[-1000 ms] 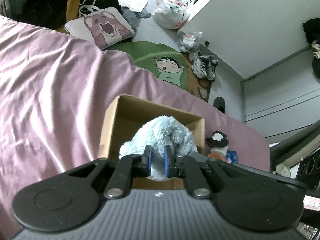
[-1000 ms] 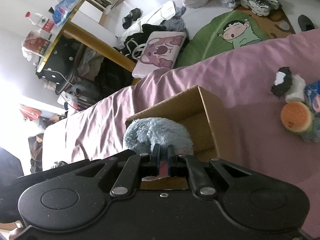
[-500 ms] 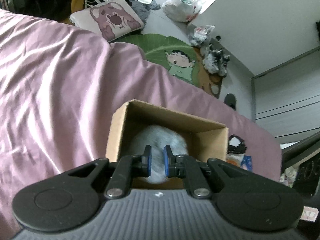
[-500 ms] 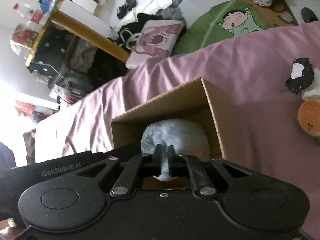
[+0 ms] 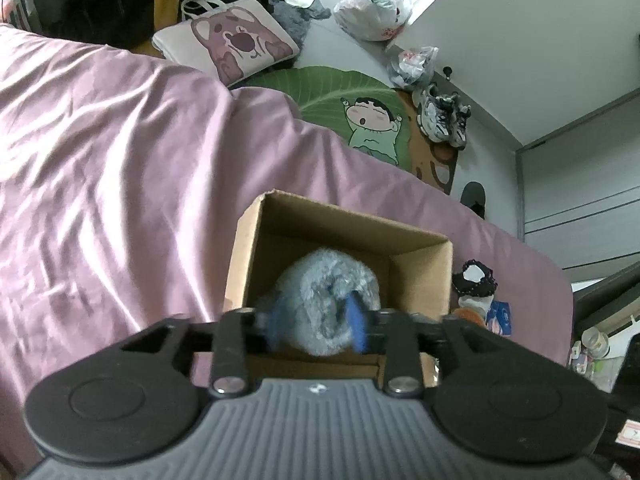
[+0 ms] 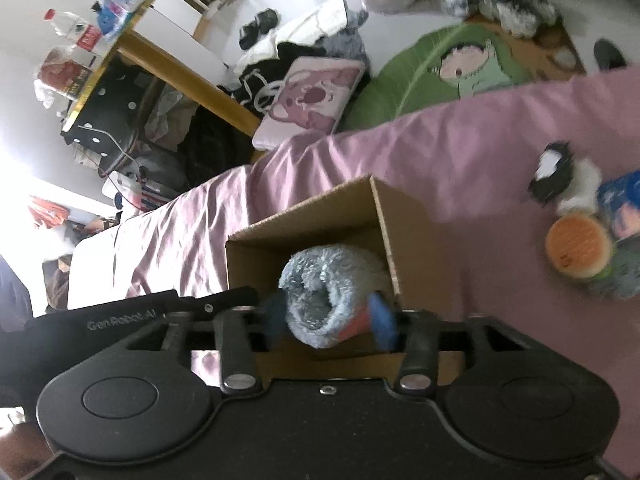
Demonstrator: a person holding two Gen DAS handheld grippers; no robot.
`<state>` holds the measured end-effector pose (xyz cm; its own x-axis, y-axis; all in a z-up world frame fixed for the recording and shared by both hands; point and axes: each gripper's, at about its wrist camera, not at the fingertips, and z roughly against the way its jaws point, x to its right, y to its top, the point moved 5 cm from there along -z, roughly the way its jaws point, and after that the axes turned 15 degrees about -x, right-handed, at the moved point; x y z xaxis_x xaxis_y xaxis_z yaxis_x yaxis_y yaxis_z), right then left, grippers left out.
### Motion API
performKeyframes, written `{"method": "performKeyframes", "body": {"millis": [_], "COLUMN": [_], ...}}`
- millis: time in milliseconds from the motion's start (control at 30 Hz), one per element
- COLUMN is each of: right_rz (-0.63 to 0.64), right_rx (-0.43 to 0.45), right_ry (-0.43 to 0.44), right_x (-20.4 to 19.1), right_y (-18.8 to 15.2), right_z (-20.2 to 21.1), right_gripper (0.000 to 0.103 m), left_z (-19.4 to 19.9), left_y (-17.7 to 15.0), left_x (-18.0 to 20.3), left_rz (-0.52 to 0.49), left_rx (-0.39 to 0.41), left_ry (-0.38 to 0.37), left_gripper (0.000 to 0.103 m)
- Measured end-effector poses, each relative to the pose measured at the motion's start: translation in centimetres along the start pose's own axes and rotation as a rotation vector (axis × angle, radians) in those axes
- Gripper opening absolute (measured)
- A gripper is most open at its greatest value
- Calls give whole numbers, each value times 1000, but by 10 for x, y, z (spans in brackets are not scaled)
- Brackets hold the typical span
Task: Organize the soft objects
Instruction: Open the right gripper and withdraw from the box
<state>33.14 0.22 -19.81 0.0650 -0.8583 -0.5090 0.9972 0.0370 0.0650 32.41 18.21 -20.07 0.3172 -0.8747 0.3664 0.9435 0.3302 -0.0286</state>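
A fluffy pale-blue plush toy point(image 5: 324, 300) lies inside an open cardboard box point(image 5: 348, 216) on the pink bedsheet point(image 5: 120, 200). My left gripper point(image 5: 316, 324) is open at the box's near rim, its blue pads spread to either side of the plush. In the right wrist view the same plush point(image 6: 320, 280) sits in the box point(image 6: 304, 212), and my right gripper point(image 6: 328, 318) is open too, with its pads wide around the toy. Both pairs of pads are blurred. The left gripper's black body point(image 6: 120, 320) shows to the left.
More soft toys lie on the sheet right of the box: a black-and-white plush point(image 6: 554, 174), an orange round one point(image 6: 578, 246) and a blue packet point(image 6: 620, 204). Beyond the bed edge are a leaf-shaped rug point(image 5: 352, 96), a cushion point(image 5: 228, 44), bags and shoes.
Both grippers held the plush above the box a second ago. They lowered it into the box, and now both have opened, leaving the toy inside.
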Motion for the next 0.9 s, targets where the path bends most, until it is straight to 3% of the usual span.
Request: {"method": "performKeyframes", "body": {"millis": [100,300,367,467,900], "right_rz": [33,39,29,24,25], "right_rx": [27,67,80,94,139], "right_ry": [-33,-39,-23,-16,-14], "right_x": [2,18,24,33,78], "right_y": [-4,-15,-20,-27,-52], "right_z": [14,36,44,54,94], "right_gripper": [63,89,97,102,103], "left_z": [10,29,33,37,41], "left_y": [-8,-25,-32,-41,-81], "left_x": [6,24,29,38,88], "left_rz": [-3,-38,-46,-53,-118], "left_rx": [35,115,124,148,162], "left_ry": [8,60,59,59,99], "left_gripper": [71,85,88,88,88]}}
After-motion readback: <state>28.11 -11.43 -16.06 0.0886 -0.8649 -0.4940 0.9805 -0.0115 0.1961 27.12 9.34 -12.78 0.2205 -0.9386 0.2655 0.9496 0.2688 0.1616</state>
